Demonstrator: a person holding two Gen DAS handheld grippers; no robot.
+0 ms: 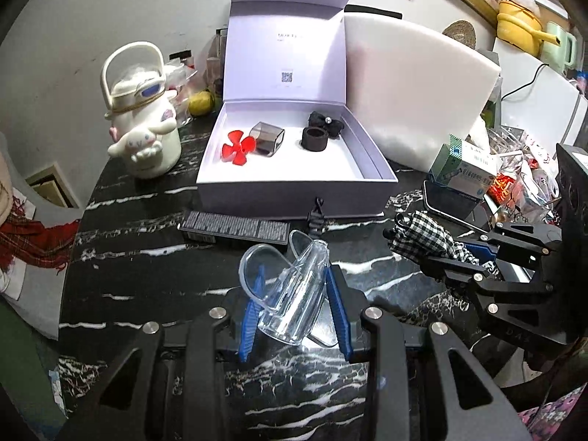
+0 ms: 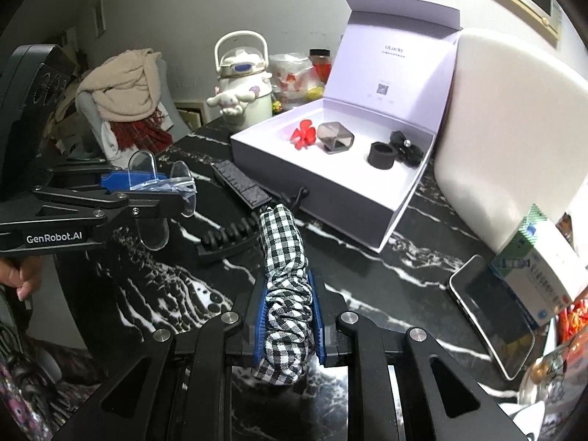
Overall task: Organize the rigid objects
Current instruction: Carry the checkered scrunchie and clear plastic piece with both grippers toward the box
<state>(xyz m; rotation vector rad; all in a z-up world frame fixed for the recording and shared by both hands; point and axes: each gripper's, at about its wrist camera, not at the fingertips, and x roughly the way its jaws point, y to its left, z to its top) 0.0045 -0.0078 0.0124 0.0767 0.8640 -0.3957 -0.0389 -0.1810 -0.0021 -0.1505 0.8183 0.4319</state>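
Observation:
My left gripper (image 1: pixel 294 279) is shut on a clear plastic piece (image 1: pixel 290 294) with round end plates, held above the black marble table; it also shows in the right wrist view (image 2: pixel 161 183). My right gripper (image 2: pixel 286 279) is shut on a black-and-white checkered fabric item (image 2: pixel 283 257), seen from the side in the left wrist view (image 1: pixel 422 239). The open white box (image 1: pixel 294 198) stands ahead and holds a red propeller (image 1: pixel 237 149), a smoky grey case (image 1: pixel 268 137), a black ring (image 1: pixel 314 139) and a black bow (image 1: pixel 325 121).
A black ribbed bar (image 1: pixel 235 229) and a black comb-like piece (image 2: pixel 228 237) lie on the table before the box. A white character kettle (image 1: pixel 143 117) stands left. A white board (image 1: pixel 415 88), a phone (image 2: pixel 492 312) and a medicine box (image 2: pixel 540 268) are right.

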